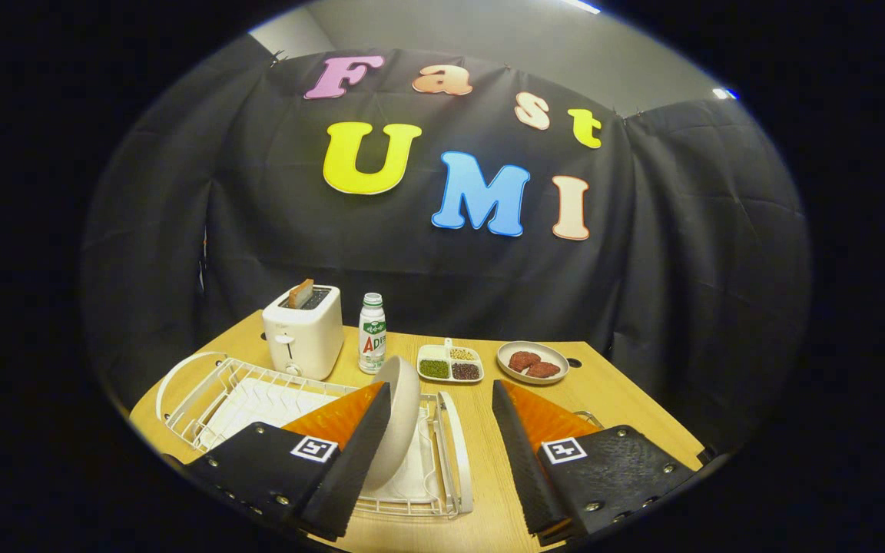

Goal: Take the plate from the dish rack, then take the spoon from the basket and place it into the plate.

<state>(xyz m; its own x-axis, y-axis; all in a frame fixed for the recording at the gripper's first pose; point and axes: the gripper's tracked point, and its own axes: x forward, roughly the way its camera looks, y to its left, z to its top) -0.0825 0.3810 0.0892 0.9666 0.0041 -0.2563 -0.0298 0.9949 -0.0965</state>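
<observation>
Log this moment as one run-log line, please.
phase: approaching plate | gripper: fingers open, nothing held | plate: upright in dish rack, beside one finger | spoon: not picked

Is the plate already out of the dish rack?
No, the plate stands on edge in the dish rack, beside one of the open gripper's fingers, not clamped between them.

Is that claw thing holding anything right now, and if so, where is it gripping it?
Nothing is held. The gripper is open, its fingers spread wide; the plate stands on edge in the dish rack, against the inner side of one finger, not clamped.
</observation>
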